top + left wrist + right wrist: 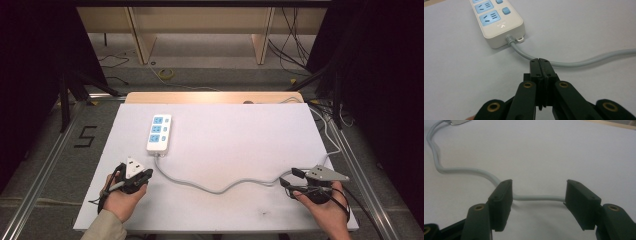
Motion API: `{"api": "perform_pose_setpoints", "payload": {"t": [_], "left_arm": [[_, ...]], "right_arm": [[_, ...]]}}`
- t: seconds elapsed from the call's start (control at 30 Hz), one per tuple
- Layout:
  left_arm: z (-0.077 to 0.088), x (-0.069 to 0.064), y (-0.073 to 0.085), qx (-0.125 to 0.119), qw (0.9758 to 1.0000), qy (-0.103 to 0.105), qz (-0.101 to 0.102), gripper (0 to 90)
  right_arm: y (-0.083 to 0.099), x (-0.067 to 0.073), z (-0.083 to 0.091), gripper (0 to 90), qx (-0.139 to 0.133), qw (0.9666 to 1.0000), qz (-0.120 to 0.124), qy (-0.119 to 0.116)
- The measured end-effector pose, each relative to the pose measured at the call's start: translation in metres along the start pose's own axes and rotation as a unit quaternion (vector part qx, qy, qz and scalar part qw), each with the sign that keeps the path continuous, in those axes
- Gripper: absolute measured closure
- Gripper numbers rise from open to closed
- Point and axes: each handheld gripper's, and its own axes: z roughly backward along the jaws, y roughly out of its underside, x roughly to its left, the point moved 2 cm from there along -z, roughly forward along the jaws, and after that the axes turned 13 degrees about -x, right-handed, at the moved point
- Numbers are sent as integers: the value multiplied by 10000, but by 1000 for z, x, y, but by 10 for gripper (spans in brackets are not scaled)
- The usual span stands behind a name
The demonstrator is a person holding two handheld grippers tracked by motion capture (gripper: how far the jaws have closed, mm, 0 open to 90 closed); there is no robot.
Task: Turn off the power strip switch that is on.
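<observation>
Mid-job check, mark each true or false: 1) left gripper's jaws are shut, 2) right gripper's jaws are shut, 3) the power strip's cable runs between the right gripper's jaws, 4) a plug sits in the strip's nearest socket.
1) The left gripper has its jaws shut: true; nothing is between them.
2) The right gripper is shut: false; its jaws stand wide apart.
3) The cable runs between the right gripper's jaws: true, untouched by the pads.
4) A plug is in the power strip: false; the sockets in view are empty.
</observation>
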Motion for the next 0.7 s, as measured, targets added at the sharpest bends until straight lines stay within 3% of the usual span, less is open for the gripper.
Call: {"api": "perform_pose_setpoints", "payload": {"t": [0.17,0.7], "left_arm": [[-4,1,-5,55,9999,9,115,895],[-20,7,-20,138,9997,-70,171,896]], "right_arm": [[0,0,0,397,16,10000,-1,-8],[1,0,-1,395,23,10000,6,-29]]}}
